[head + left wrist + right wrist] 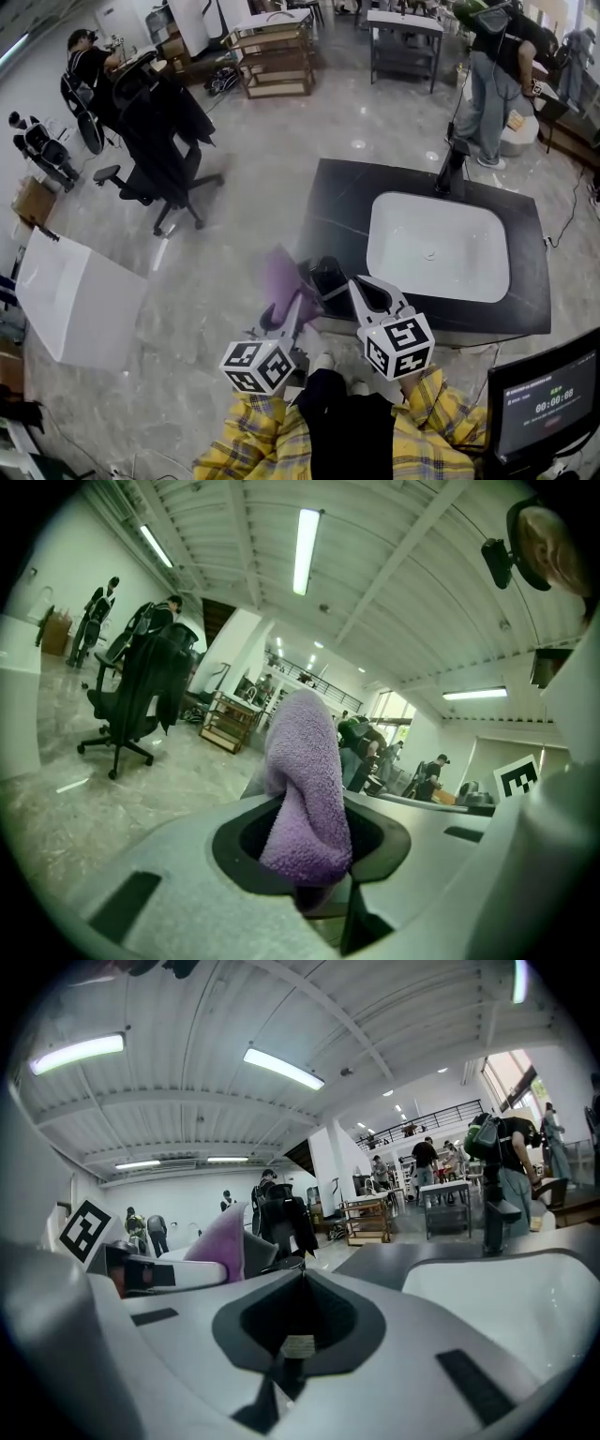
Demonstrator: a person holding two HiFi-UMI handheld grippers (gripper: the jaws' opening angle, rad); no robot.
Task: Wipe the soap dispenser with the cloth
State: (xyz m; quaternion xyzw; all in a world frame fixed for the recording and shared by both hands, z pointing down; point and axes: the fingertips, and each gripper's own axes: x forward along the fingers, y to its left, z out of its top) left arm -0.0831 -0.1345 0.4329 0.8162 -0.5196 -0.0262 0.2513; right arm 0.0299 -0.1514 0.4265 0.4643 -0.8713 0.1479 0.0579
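Nearest the person, the left gripper (294,307) is clamped on a purple cloth (281,276), whose fold stands up past its tips. Beside it, the right gripper (364,285) is closed on nothing. Both sit left of the white sink (403,234), at the black desk (342,202) corner, where a dark glossy item (328,276), apparently the soap dispenser, stands. A black faucet (450,169) rises behind the sink.

Left gripper (296,306) gripping, right gripper (360,285) shut (jaws together), side by side, pointing forward.
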